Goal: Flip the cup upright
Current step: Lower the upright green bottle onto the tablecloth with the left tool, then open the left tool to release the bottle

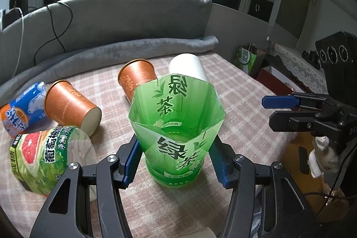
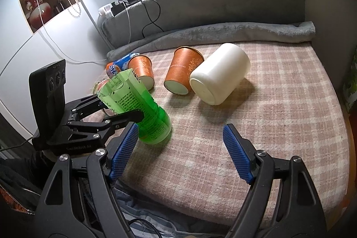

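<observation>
A green cut-bottle cup (image 1: 176,133) with Chinese lettering stands upright on the checked cloth, mouth up. My left gripper (image 1: 176,160) is closed around its lower body, a blue pad on each side touching it. In the right wrist view the same cup (image 2: 142,113) stands at the left, held by the left gripper (image 2: 120,114). My right gripper (image 2: 180,153) is open and empty above the cloth; it also shows in the left wrist view (image 1: 274,110) at the right.
Two orange paper cups (image 2: 184,70) (image 2: 142,71), a white cup (image 2: 221,74), a blue can (image 2: 117,65) and a grapefruit-label bottle cup (image 1: 44,157) lie on their sides. A grey padded backrest (image 2: 200,1) rises behind. The cloth's edge (image 2: 343,126) drops at the right.
</observation>
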Available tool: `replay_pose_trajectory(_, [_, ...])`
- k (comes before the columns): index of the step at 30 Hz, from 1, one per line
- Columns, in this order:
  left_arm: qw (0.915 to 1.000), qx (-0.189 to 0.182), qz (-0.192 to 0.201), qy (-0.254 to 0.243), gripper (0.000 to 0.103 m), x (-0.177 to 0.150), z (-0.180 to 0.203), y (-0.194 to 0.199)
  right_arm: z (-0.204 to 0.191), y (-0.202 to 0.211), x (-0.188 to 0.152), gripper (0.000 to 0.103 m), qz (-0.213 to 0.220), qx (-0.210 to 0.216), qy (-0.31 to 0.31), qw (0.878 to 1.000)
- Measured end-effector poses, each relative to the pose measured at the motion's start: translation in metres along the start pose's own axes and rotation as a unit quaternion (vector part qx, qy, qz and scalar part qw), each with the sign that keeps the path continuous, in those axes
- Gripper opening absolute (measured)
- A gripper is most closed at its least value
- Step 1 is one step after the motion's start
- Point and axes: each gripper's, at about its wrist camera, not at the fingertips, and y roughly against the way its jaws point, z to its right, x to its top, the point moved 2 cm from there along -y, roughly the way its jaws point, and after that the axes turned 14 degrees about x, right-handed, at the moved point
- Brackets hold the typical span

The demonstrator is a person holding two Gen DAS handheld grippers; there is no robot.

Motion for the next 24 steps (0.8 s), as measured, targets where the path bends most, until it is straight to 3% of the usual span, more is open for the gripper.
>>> replay_pose_trajectory(9, [0.9996,0.019,0.001,-0.022,0.057,0.003,0.011,-0.001,-0.002,0.005,-0.004,0.081,0.007,0.001,-0.003,1.000])
replay_pose_trajectory(13, [0.9992,0.029,0.008,-0.027,0.073,0.002,0.014,0.000,-0.001,0.008,-0.006,0.081,0.011,0.001,-0.006,1.000])
replay_pose_trajectory(24, [0.9992,0.031,0.004,-0.024,0.077,0.000,0.013,0.008,-0.004,0.011,-0.005,0.081,0.014,-0.007,-0.002,1.000])
